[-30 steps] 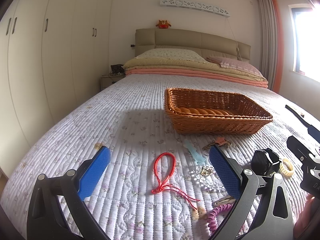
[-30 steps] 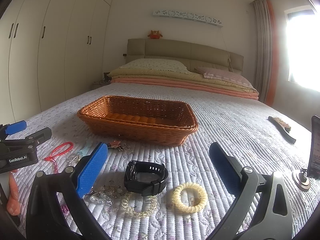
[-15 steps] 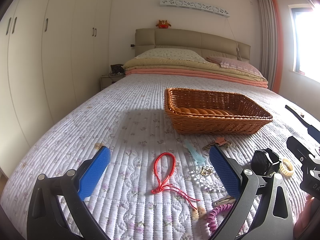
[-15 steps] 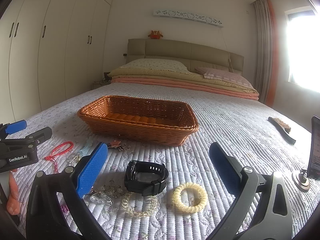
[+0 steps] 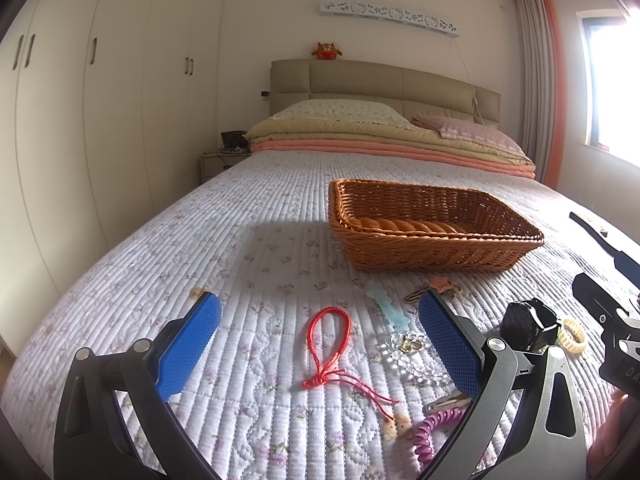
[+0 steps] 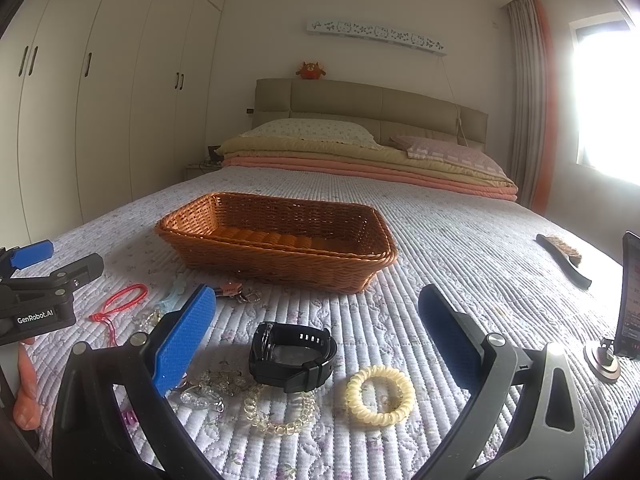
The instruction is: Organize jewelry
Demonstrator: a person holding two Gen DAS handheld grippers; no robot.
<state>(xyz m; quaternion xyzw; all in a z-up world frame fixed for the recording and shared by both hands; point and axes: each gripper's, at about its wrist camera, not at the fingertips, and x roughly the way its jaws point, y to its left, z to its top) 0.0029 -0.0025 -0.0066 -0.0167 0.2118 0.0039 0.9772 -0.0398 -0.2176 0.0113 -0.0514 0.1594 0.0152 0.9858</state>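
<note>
Two hand-held grippers hung over the near end of the bed [image 5: 280, 184], and I had both spread wide with nothing between the pads. My left hand-held gripper [image 5: 320, 336] framed the red cord bracelet [image 5: 329, 344], which lay flat on the quilt between its fingers without touching either. Just right of it sat a clear crystal bracelet [image 5: 412, 354], a blue strip [image 5: 390, 312], a hair clip [image 5: 446, 402] and a purple coil tie [image 5: 430, 432]. My right hand-held gripper [image 6: 316, 336] framed the black watch [image 6: 294, 356], with a yellow coil tie [image 6: 379, 394] just to its right and a clear bead bracelet [image 6: 276, 416] touching it on the near side. Farther up the bed stood the wicker basket [image 6: 280, 264], with only its woven bottom showing. A brush [image 6: 564, 256] lay well apart at the far right, and a phone [image 6: 630, 300] stood on a stand at the right edge.
</note>
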